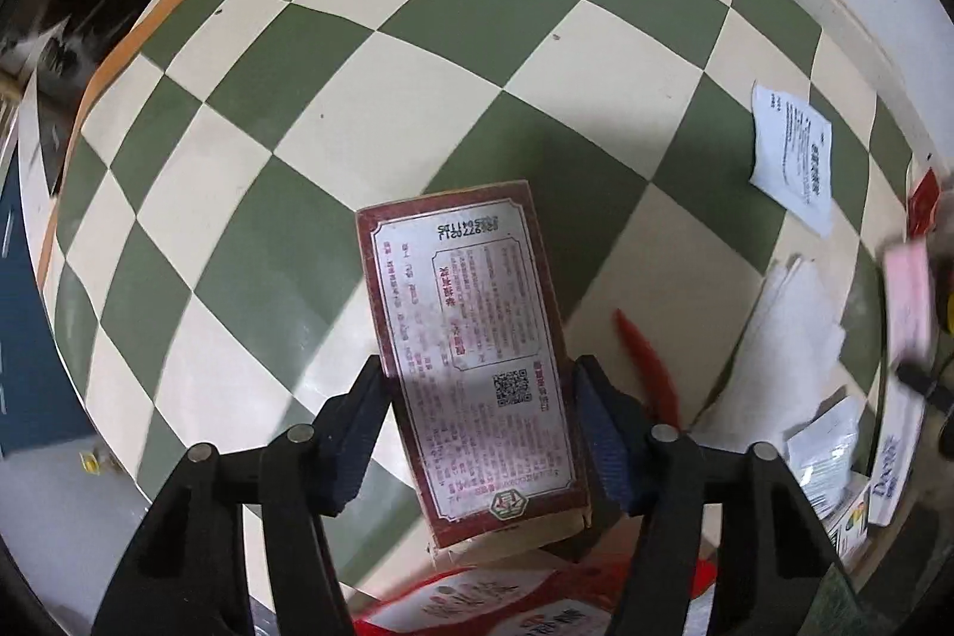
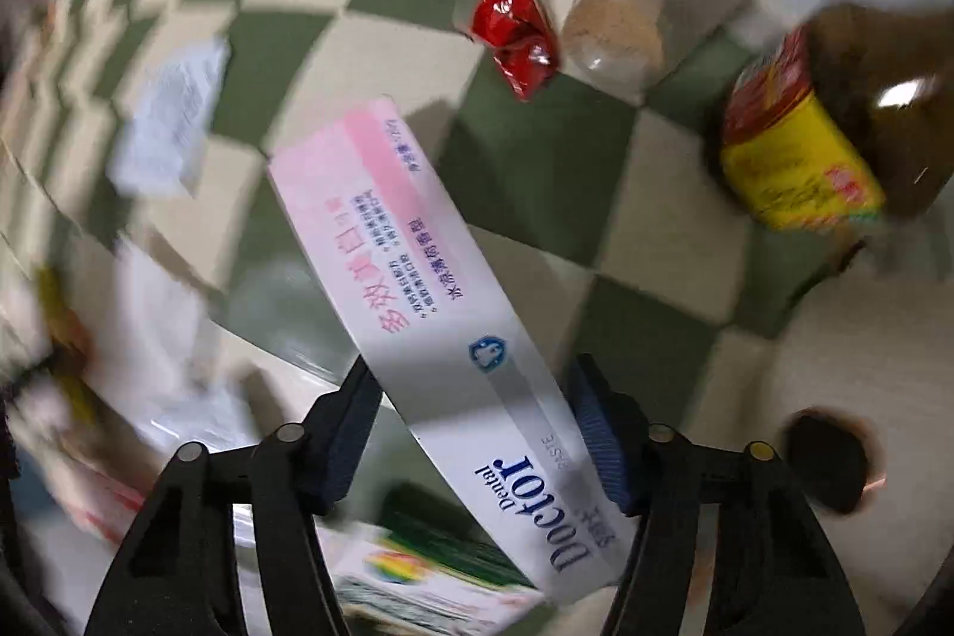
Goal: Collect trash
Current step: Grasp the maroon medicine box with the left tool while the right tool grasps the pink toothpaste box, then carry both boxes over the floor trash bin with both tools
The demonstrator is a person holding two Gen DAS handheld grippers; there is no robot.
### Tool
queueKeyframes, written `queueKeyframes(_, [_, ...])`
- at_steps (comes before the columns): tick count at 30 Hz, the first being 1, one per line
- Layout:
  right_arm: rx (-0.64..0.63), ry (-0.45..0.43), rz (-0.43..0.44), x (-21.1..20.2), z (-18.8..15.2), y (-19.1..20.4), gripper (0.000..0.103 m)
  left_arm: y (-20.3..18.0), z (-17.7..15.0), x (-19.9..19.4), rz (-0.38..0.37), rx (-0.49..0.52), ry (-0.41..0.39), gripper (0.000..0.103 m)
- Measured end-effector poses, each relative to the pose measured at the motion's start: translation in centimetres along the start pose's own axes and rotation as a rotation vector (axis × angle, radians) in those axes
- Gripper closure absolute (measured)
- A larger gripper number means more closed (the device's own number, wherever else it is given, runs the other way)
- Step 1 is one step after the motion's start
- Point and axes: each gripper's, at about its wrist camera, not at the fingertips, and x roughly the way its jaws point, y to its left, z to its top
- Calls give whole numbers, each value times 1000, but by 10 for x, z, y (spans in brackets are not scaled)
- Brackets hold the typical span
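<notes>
My left gripper is shut on a dark red printed carton and holds it above the green and cream checkered tabletop. My right gripper is shut on a white and pink toothpaste box, held slanted above the table. The same box shows blurred in the left wrist view at the right edge. Loose trash lies below: a printed paper slip, a crumpled red wrapper, white tissue and a red strip.
A clear jar of beige powder and a brown bottle with a yellow label stand at the far right. A red and white bag lies under the left gripper. Small cartons lie under the right gripper. The table edge curves at the left.
</notes>
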Motion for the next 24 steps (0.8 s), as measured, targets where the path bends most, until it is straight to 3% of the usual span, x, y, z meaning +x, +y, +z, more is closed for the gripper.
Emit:
queueKeyframes(1, [33, 5, 55, 0, 4, -2, 37, 0, -1, 2, 5, 4, 25, 42])
queueKeyframes(3, [-12, 22, 11, 2, 7, 1, 15, 2, -3, 4, -2, -3, 37, 42])
queueKeyframes(7, [-130, 27, -105, 15, -1, 12, 14, -2, -12, -9, -14, -2, 6, 46])
queueKeyframes(8, [-160, 40, -118, 22, -5, 16, 18, 0, -15, -8, -3, 0, -7, 46])
queueKeyframes(10, [-183, 27, -123, 29, -8, 27, 50, 2, -20, -18, 26, 9, -38, 46])
queueKeyframes(18, [-138, -225, -174, -10, -27, 50, 52, -15, -32, -91, 121, 100, -223, 46])
queueKeyframes(21, [-108, -346, -178, -51, -45, 67, 52, -19, -44, -124, 119, 134, -324, 46])
queueKeyframes(24, [-60, -424, -128, -100, -62, 77, 52, 12, -38, -141, 86, 178, -409, 46])
